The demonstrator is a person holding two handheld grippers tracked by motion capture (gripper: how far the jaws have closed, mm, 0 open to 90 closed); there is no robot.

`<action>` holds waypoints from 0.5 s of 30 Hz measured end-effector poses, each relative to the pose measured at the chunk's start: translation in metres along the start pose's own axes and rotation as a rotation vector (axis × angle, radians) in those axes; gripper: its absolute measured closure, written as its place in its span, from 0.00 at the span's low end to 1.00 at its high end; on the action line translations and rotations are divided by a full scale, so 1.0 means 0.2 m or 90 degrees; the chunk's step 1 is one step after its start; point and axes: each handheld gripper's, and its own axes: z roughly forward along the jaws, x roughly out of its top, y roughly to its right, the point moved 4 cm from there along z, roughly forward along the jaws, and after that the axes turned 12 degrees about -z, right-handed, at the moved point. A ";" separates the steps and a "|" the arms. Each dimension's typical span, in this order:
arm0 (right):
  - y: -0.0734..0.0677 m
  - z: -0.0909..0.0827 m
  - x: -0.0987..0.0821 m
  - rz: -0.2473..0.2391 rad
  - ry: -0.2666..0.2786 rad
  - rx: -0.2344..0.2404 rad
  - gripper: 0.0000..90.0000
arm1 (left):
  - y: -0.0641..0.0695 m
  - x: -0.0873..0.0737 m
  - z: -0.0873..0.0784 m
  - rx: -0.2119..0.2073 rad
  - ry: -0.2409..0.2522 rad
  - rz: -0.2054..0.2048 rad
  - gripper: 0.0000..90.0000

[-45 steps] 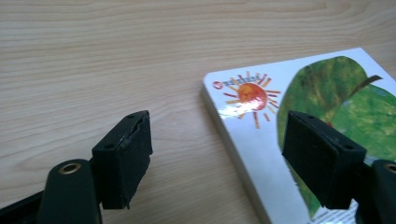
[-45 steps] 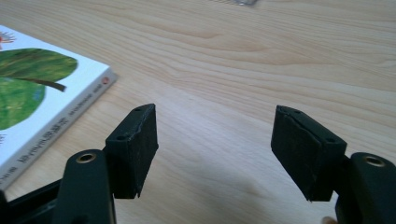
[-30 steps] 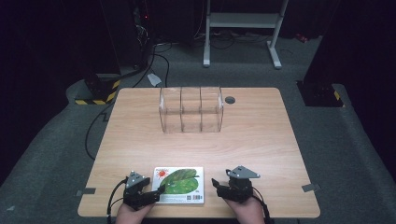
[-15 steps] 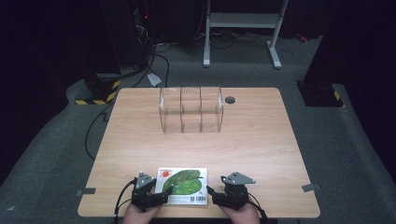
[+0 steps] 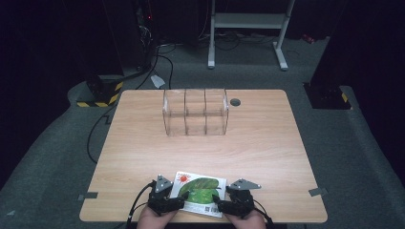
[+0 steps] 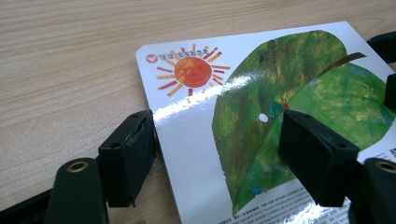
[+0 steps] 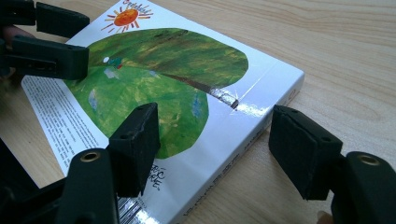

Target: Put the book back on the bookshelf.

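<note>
A picture book (image 5: 198, 191) with a green leaf and an orange sun on its white cover lies flat near the table's front edge. My left gripper (image 5: 177, 199) straddles its left edge. In the left gripper view (image 6: 217, 140), one pad touches that edge on the table and the other rests over the book's cover (image 6: 261, 84). These jaws have just been closing, with the book's edge between them, not clamped. My right gripper (image 5: 222, 202) straddles the spine side (image 7: 215, 126). One of its pads hovers over the cover (image 7: 159, 60) and the other stands clear beside the spine.
A clear three-compartment box (image 5: 195, 112) stands at the back middle of the wooden table (image 5: 267, 152), with a cable hole (image 5: 234, 101) to its right. The table's front edge runs just under both hands. A white stand (image 5: 248, 21) and cables sit on the floor behind.
My left gripper moved right to the book's left edge. The book shifted slightly right and turned a little. My right gripper drew in slightly at the spine side.
</note>
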 end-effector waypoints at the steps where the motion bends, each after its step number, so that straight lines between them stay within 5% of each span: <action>1: 0.00 0.00 0.00 0.002 0.000 -0.003 0.37 | 0.00 0.00 0.00 0.001 -0.003 0.001 0.31; 9: 0.00 0.01 0.03 -0.020 0.003 -0.044 0.39 | 0.01 0.03 0.02 0.001 -0.012 0.002 0.32; 15: 0.06 0.04 0.06 -0.006 0.002 -0.061 0.40 | 0.01 0.08 0.07 0.000 -0.010 -0.006 0.34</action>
